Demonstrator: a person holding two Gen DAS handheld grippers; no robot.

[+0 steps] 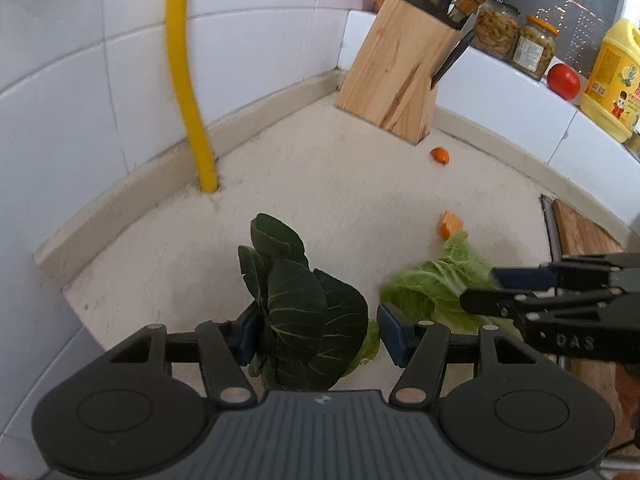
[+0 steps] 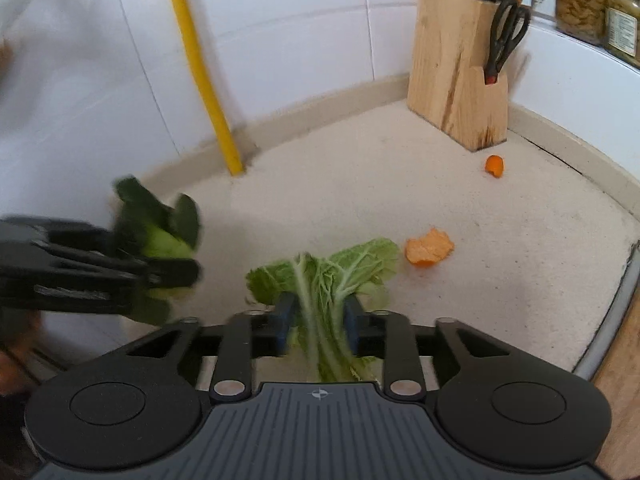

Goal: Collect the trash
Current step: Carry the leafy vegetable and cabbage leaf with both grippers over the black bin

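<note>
Speckled counter [image 2: 360, 184]: knife block [image 2: 456, 80], two orange peels [image 2: 429, 253].

We see a dark green leaf [image 1: 304, 304] with pale veins, and a light green cabbage leaf [image 2: 332, 276] ribbed in whitish lines. We see two orange peel scraps [image 2: 429, 252] [image 2: 495, 166] on a pale speckled counter [image 2: 360, 184]. Behind them stand white wall tiles [image 1: 256, 32], a yellow pipe [image 1: 184, 76] and a light wooden knife block [image 1: 396, 76] streaked with brown.

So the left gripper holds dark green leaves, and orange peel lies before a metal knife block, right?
No: the left gripper holds dark green leaves, and orange peel lies before a wooden knife block, not a metal one; see the left wrist view.
</note>
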